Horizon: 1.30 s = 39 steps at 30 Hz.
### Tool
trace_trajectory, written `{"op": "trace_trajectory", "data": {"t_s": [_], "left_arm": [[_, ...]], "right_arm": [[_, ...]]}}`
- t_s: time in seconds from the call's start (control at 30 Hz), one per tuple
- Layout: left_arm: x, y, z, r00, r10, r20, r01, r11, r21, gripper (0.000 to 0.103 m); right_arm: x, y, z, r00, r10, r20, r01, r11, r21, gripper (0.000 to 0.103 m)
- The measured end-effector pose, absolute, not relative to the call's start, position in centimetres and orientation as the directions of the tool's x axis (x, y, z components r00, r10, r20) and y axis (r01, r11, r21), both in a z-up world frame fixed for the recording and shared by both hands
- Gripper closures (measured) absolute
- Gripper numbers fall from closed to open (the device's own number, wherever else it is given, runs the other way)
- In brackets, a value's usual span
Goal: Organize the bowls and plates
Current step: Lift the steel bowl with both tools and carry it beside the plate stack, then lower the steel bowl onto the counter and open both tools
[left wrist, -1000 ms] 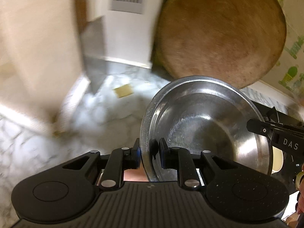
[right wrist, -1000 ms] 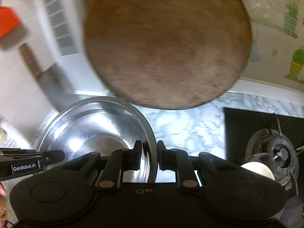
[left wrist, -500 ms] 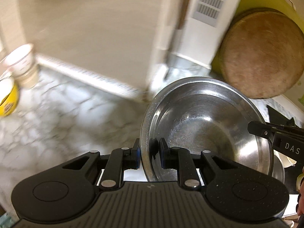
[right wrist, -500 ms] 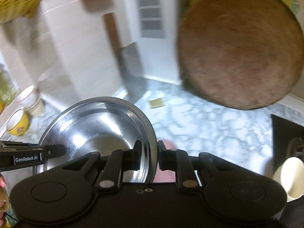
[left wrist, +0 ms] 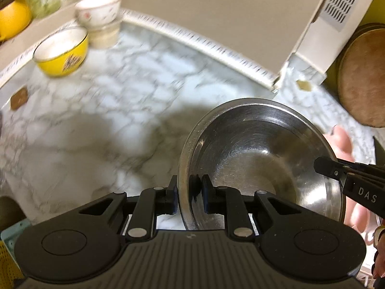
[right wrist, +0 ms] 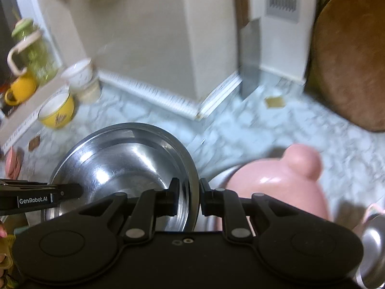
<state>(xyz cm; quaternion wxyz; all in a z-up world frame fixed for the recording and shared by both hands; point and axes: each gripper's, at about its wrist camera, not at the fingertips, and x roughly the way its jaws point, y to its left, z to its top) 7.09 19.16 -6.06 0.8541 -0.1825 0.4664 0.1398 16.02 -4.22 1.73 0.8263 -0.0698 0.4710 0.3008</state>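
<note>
A large steel bowl (left wrist: pixel 259 159) is held above the marble counter (left wrist: pixel 101 110) by both grippers. My left gripper (left wrist: pixel 189 196) is shut on its left rim. My right gripper (right wrist: pixel 187 198) is shut on its right rim; the bowl shows in the right wrist view (right wrist: pixel 125 166) too. The right gripper's tip (left wrist: pixel 336 171) shows across the bowl in the left view, the left gripper's (right wrist: pixel 48 196) in the right view. A yellow bowl (left wrist: pixel 61 51) and a white bowl (left wrist: pixel 98 9) stacked on a beige one stand at the far left.
A pink lidded dish (right wrist: pixel 276 185) sits right under the right gripper, with another steel vessel (right wrist: pixel 373 245) at the lower right. A round wooden board (right wrist: pixel 351 72) and a cleaver (right wrist: pixel 250 57) lean on the back wall. A yellow mug (right wrist: pixel 21 89) and green jar (right wrist: pixel 33 55) stand on a ledge.
Both grippers have swung left with the steel bowl still held between them. The wooden board slid to the right edge, and the yellow and white bowls came into view.
</note>
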Motion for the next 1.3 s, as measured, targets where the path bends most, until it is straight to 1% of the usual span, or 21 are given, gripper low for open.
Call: {"op": "trace_trajectory", "data": {"t_s": [0.2,0.5,0.8,1.3], "left_arm": [[5.1,20.5,-8.9,0.491,0.066,-0.868,-0.435,0.882,-0.18,0.085],[4.2,20.9,-11.2,0.467,0.069,-0.882,-0.45,0.877,-0.169,0.085],[4.4,21.0,-12.1,0.453,0.072,-0.889,-0.456,0.875,-0.161,0.085],[4.1,21.1,-12.1,0.47,0.059,-0.881,-0.448,0.876,-0.181,0.085]], "right_arm": [[14.0,-2.0,-1.0,0.342,0.405,-0.848,-0.598,0.79,0.136,0.085],[13.0,-1.1,-3.2,0.309,0.383,-0.87,-0.615,0.779,0.125,0.085],[13.3,-0.5,-4.3,0.287,0.378,-0.88,-0.614,0.778,0.134,0.084],[13.2,-0.6,-4.1,0.297,0.376,-0.878,-0.611,0.781,0.128,0.084]]}}
